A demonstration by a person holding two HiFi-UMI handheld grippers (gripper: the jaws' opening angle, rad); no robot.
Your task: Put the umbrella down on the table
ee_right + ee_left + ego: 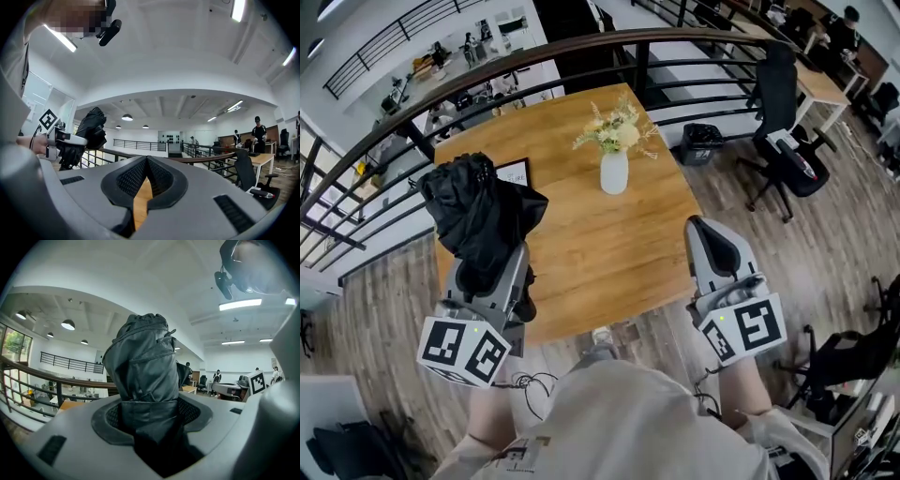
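Note:
A folded black umbrella stands upright in my left gripper, which is shut on its lower part. It hangs over the near left edge of the wooden table, above the tabletop. In the left gripper view the umbrella rises between the jaws and fills the middle. My right gripper is shut with nothing in it, its jaws meeting at the tips, held at the table's near right edge. From the right gripper view the umbrella and the left gripper show at the left.
A white vase of flowers stands mid-table, and a dark framed card lies at the far left. A curved black railing runs behind the table. An office chair and a bin stand to the right.

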